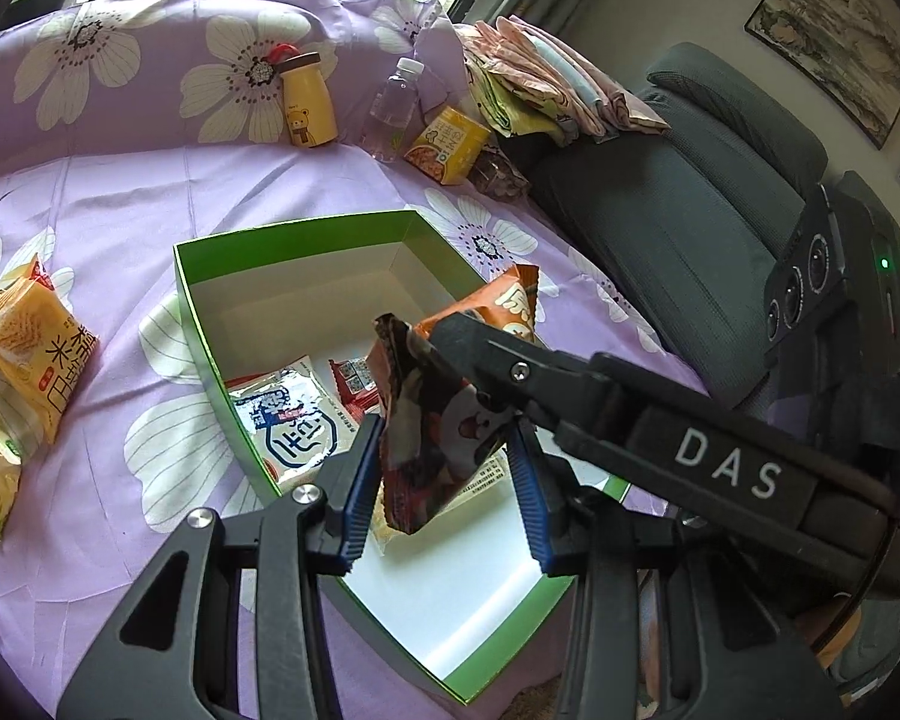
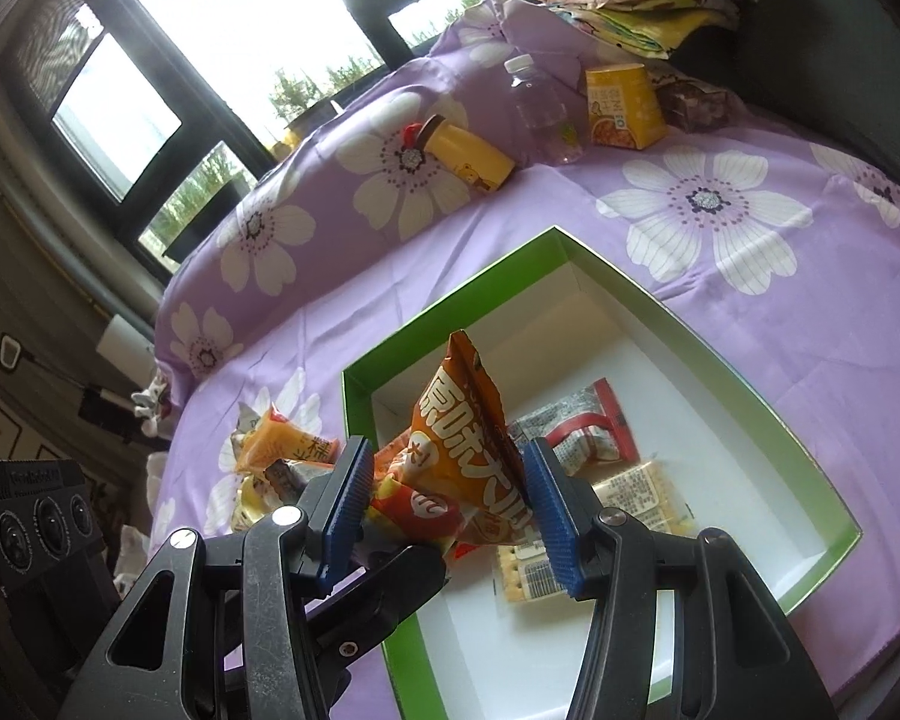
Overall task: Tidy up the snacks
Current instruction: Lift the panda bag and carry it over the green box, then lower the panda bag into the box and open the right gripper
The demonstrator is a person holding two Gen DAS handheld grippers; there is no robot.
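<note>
- The left gripper (image 1: 444, 474) has its blue-padded fingers (image 1: 357, 483) pinching a dark red and orange snack bag (image 1: 432, 438), which stands up between the pads above the box.
- The right gripper (image 2: 447, 492) has its own blue pads closed on an orange snack bag (image 2: 468, 456) printed with large white characters; in the left wrist view its black finger crosses in front of the left gripper, reaching the top of the dark bag.
- Both bags hang over the near part of the green box (image 1: 180, 300), whose inside is white.
- On the box floor lie a white and blue packet (image 1: 288, 420), a red and white packet (image 2: 588, 426) and a pale cracker packet (image 2: 636, 492).
- The box sits on a purple cloth with white flowers (image 1: 120, 192).
- A pile of yellow snack bags (image 1: 24, 354) lies on the cloth, apart from the box.
- At the far edge are a yellow bear bottle (image 1: 309, 102), a clear water bottle (image 1: 393, 108) and a yellow carton (image 1: 447, 144), with folded fabrics (image 1: 546, 84) beyond them.
</note>
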